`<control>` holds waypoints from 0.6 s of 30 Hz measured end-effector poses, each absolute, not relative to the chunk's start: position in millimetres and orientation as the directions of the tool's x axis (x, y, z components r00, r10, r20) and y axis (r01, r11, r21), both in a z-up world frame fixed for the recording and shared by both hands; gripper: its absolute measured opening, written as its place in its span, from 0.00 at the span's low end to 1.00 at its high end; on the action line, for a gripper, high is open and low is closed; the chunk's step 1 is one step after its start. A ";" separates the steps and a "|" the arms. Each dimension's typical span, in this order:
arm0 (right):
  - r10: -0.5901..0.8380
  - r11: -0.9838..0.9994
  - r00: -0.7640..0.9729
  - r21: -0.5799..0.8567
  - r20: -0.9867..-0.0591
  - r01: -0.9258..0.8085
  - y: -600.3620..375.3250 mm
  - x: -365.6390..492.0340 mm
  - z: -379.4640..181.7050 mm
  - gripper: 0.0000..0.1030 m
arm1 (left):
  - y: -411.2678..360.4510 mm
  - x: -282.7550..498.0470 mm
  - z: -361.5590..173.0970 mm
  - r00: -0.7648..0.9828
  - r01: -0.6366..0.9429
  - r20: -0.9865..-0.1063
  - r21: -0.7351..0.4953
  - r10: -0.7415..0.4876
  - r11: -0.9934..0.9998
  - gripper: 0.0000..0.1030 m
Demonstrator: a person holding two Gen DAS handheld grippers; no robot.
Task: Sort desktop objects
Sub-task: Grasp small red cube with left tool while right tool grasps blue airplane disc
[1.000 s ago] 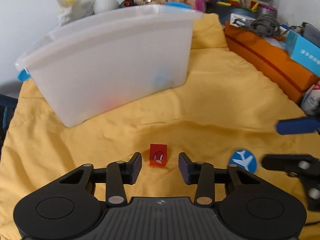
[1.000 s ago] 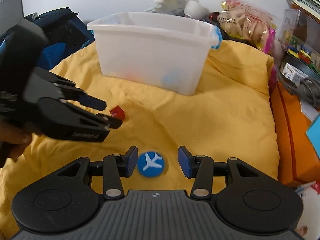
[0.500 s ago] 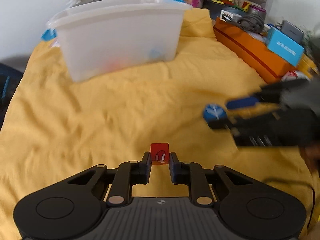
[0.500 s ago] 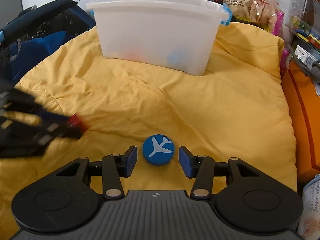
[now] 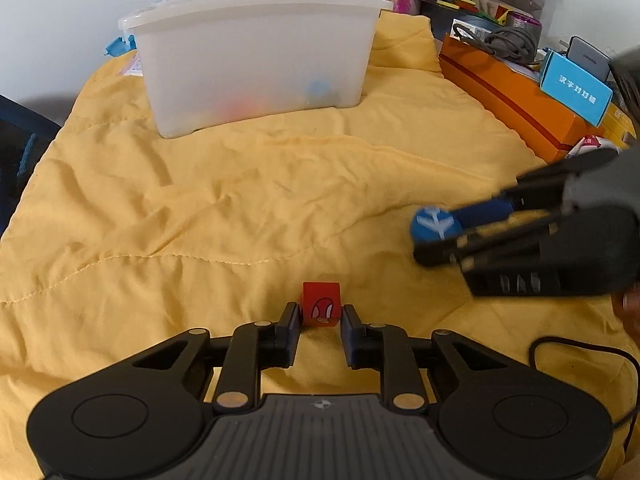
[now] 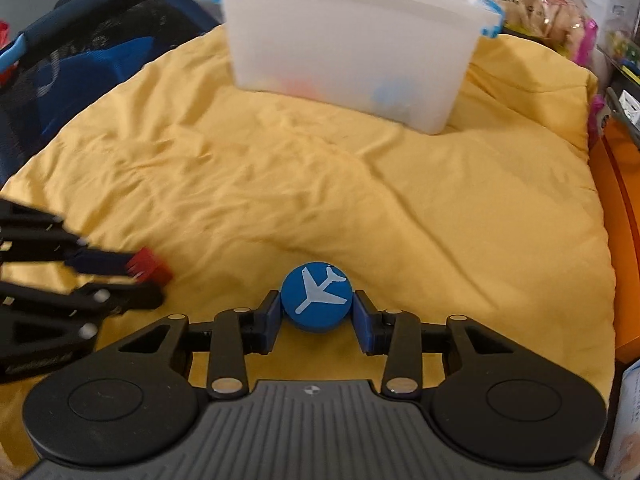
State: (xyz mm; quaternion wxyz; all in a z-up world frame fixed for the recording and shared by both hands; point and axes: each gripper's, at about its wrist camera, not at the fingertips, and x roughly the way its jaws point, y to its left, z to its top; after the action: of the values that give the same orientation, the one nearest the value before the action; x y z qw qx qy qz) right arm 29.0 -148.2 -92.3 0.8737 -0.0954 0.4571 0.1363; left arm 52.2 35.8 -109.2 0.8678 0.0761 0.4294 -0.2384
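The red cube [image 5: 321, 305] with a white face mark sits clamped between the pads of the left hand-held gripper [image 5: 321, 322], at the near edge of the yellow cloth [image 5: 240, 200]. The blue disc [image 6: 316, 294] with a white airplane is pinched in the right hand-held gripper [image 6: 316, 316], to the right of the cube. At the far side stands the translucent white bin [image 5: 256, 60]; faint red and blue shapes show through its wall near the bottom, too blurred to identify. An orange box [image 5: 516, 100] lies at the far right.
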 end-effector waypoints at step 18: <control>0.171 0.947 0.574 -0.028 -0.801 -0.321 -151.0 29.6 -79.1 0.40 | 31.7 50.1 -79.5 0.539 0.503 -0.753 -0.072 -0.377 0.862 0.21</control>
State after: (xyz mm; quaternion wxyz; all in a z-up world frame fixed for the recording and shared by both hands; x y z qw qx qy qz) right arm 29.6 -151.0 -79.1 0.8830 -0.0851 0.4400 0.1392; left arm 50.1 31.7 -79.5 0.8738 0.0767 0.4091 -0.2516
